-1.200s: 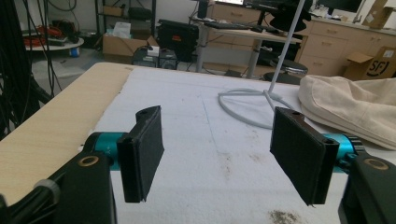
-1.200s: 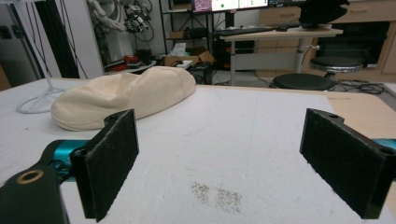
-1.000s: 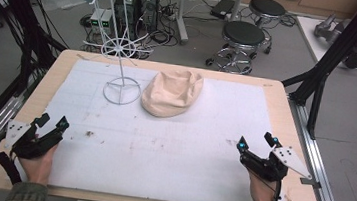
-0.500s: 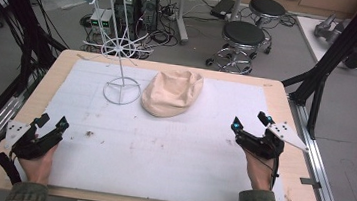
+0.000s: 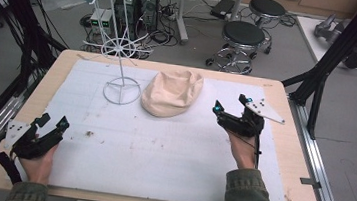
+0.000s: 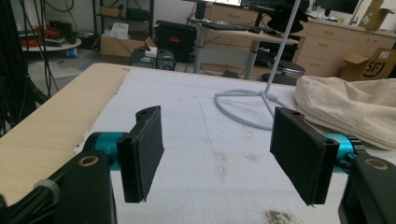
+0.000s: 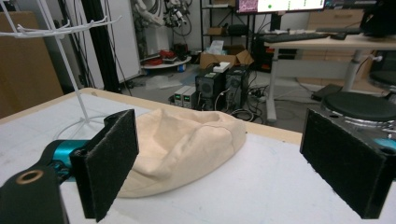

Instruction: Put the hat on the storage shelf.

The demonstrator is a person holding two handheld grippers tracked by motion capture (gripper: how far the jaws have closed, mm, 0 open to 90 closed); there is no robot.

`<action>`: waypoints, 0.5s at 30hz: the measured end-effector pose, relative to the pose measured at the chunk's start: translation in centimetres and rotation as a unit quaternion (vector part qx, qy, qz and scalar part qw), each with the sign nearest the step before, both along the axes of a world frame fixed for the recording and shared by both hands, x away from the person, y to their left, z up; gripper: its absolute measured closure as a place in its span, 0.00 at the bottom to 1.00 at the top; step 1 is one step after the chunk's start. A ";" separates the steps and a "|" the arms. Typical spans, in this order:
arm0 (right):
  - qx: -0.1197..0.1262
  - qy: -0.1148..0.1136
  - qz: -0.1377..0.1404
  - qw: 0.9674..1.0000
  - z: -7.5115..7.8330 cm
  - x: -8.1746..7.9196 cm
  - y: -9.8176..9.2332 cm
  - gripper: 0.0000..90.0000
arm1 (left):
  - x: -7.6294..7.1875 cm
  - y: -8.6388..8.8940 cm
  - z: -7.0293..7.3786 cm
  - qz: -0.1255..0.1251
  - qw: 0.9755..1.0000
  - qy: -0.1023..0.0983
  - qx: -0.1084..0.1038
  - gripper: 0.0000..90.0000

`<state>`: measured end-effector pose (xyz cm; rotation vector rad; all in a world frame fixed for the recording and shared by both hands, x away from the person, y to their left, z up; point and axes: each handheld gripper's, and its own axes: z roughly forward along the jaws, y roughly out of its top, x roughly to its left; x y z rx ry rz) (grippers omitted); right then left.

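1. Cap (image 5: 173, 93): a soft beige fabric cap lies crumpled on the white mat (image 5: 161, 149) that covers the worktop (image 5: 24, 114), in the far middle area, just right of the round base of the white wire rack (image 5: 120, 82). It does not appear to touch the base.

2. Right claw (image 5: 230, 104): held above the mat to the right of the cap, near it but apart. The jaws stand wide apart with nothing between them. In the right gripper view the cap (image 7: 182, 144) sits ahead and left of centre, beyond the jaw tips, partly behind the left jaw.

3. Left claw (image 5: 52, 120): held low at the near left corner of the mat, well apart from the cap. Its jaws are also spread and empty. In the left gripper view the cap (image 6: 350, 112) shows at the far right, past the rack base (image 6: 247, 105).

4. Governing relation: the cap lies to the left of, and slightly beyond, the right claw. The right claw is clearly the nearer of the two. The rack base stands between the left claw and the cap.

5. Long axis: the cap runs from near-left to far-right in the high view, so its far-right end faces the right claw.

6. Judgement: the next move is likely a short leftward advance of the right claw to take the nearest edge of the cap. The fabric is slack and will probably fold when pinched.
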<state>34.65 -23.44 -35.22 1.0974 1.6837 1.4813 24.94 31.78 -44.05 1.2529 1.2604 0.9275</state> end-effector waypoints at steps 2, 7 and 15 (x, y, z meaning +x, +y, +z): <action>-0.001 0.002 0.002 1.000 0.0 0.3 0.3 0.12 | 0.0 0.0 0.0 0.000 1.000 0.000 -0.003 0.38; -0.014 0.007 0.022 1.000 0.0 1.7 2.0 0.12 | 0.0 0.0 0.0 -0.003 1.000 0.002 -0.004 0.38; -0.017 0.032 0.053 0.998 -0.2 3.9 4.1 0.12 | 0.1 -0.1 0.0 -0.004 1.000 0.003 -0.005 0.38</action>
